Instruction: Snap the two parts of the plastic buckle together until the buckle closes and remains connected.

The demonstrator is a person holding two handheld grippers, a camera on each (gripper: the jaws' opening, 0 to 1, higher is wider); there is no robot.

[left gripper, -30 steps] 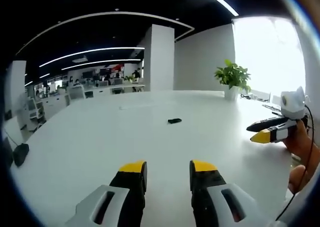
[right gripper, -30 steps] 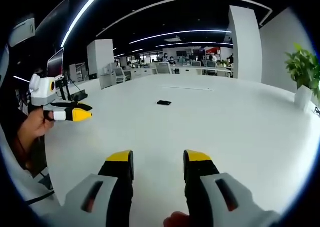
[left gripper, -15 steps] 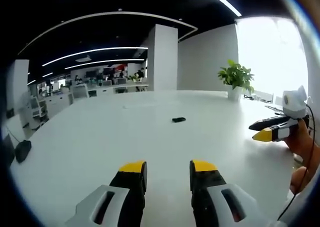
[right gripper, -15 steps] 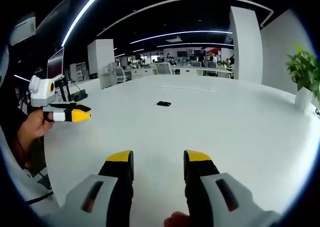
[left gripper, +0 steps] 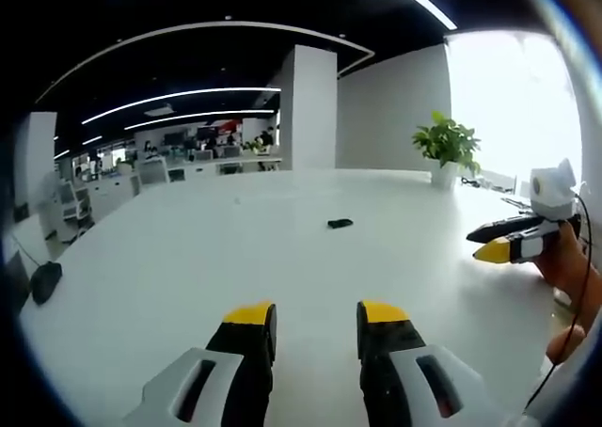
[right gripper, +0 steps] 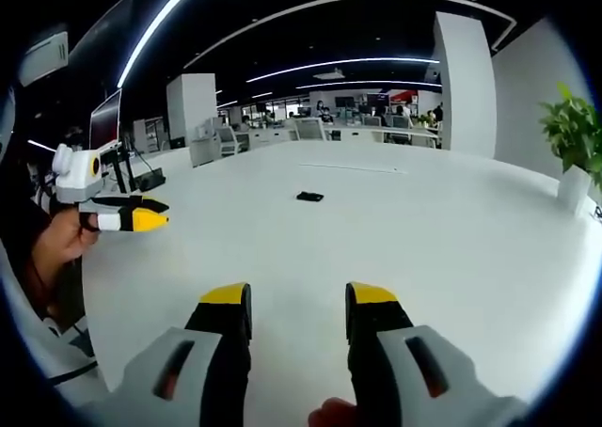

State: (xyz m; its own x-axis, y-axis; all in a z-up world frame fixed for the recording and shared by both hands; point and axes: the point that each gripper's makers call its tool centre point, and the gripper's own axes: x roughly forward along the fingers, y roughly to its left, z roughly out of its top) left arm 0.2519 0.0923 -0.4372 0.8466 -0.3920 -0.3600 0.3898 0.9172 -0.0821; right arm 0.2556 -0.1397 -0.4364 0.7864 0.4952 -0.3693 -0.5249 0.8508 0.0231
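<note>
Buckle: small, flat, black item lying on the white table, out toward the middle of the surface and well ahead of both grippers. In the right gripper view the buckle reads as a short dark bar, longer than it is deep. Too small to tell whether it is one piece or two, or whether the halves are joined. Nothing touches it; bare tabletop on all sides.

Left gripper: jaws black with yellow tips, parted with a clear gap, nothing between them, held low over the near part of the table. Seen from the right gripper view, the left gripper sits at the left, carried in a hand, its tips close together from that angle.

Right gripper: yellow-tipped jaws likewise spread, empty, over the near table. In the left gripper view the right gripper appears at the right edge, held by a hand.

Surroundings: potted green plant on the far right of the table; white pillar behind; office desks and ceiling light strips beyond.
</note>
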